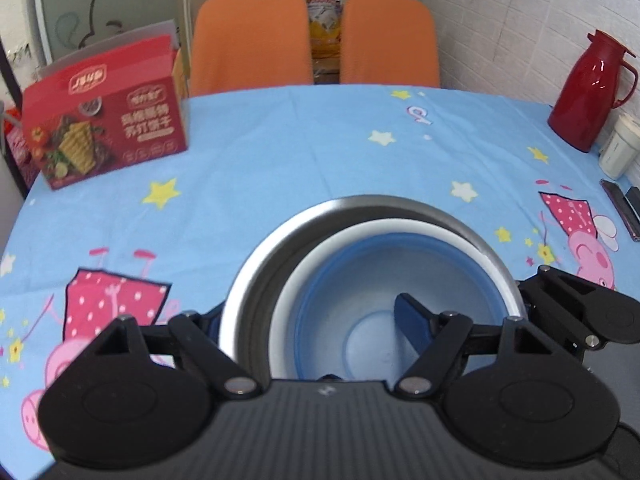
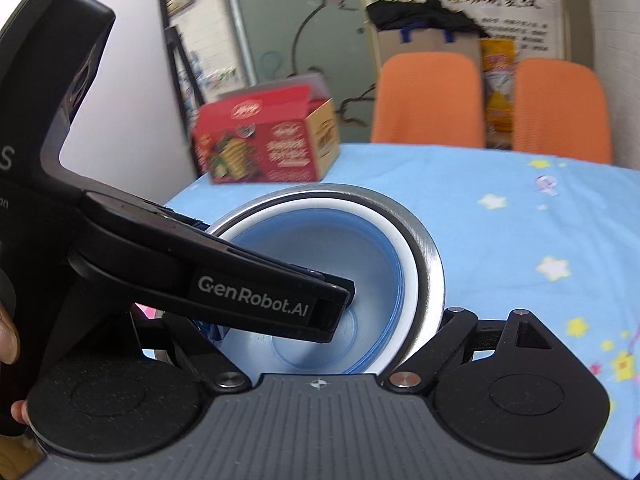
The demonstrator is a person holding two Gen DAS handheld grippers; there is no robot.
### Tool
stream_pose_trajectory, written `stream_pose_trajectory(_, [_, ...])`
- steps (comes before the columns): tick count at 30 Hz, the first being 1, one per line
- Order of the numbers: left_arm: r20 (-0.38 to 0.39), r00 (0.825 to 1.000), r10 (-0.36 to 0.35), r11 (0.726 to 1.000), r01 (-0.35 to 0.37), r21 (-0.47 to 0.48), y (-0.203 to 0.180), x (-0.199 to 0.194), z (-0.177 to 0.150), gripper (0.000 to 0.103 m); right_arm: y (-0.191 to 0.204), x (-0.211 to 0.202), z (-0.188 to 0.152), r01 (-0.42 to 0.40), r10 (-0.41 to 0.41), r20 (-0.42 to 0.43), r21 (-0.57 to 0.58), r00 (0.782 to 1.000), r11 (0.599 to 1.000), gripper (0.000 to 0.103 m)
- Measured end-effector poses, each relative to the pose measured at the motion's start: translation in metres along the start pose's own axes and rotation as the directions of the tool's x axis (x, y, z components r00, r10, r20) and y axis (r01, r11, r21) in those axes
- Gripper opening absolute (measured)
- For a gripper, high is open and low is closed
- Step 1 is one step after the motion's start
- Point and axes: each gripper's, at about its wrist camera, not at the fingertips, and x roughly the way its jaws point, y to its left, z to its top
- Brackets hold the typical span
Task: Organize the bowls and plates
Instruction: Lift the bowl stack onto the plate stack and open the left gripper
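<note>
nested for compact stacking near the table's (image 1: pixel 280 128) front edge: blue bowl (image 1: pixel 360 280) inside white bowl (image 1: pixel 400 227) inside steel bowl (image 1: pixel 256 264). left gripper (image 1: pixel 320 320) spread wide, straddling the stack's near rim; right gripper (image 2: pixel 320 344) likewise splayed, gripping nothing, probably steadying.

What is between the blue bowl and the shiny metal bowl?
A white bowl sits nested between the blue bowl and the metal bowl, shown in both wrist views.

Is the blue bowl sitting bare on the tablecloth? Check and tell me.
No. The blue bowl is nested inside a white bowl, which sits in a steel bowl on the tablecloth.
</note>
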Motion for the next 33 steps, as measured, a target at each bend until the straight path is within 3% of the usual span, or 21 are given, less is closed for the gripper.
stream_pose_trajectory(5, [-0.039, 0.999, -0.026, 0.999, 0.024, -0.039, 0.017, 0.01, -0.025, 0.077, 0.016, 0.012, -0.02, -0.02, 0.021, -0.069, 0.003, 0.997, 1.0, 0.075])
stream_pose_trajectory(15, [-0.026, 0.998, -0.064, 0.997, 0.063, -0.044, 0.024, 0.029, -0.018, 0.079, 0.012, 0.025, -0.022, 0.01, -0.008, -0.093, 0.019, 0.996, 1.0, 0.076])
stream_pose_trajectory(19, [0.038, 0.999, -0.022, 0.999, 0.024, -0.033, 0.022, 0.02, -0.013, 0.09, 0.004, 0.03, -0.021, 0.015, -0.01, -0.108, 0.041, 0.994, 0.999, 0.075])
stream_pose_trajectory(23, [0.109, 0.993, 0.044, 0.999, -0.041, -0.031, 0.025, 0.004, -0.009, 0.093, -0.002, 0.021, -0.017, 0.02, -0.016, -0.07, 0.062, 0.997, 0.998, 0.075])
stream_pose_trajectory(33, [0.168, 0.985, 0.049, 0.998, -0.04, -0.057, 0.017, -0.019, -0.014, 0.094, -0.023, -0.009, -0.014, 0.054, -0.056, 0.009, 0.127, 0.998, 0.99, 0.075])
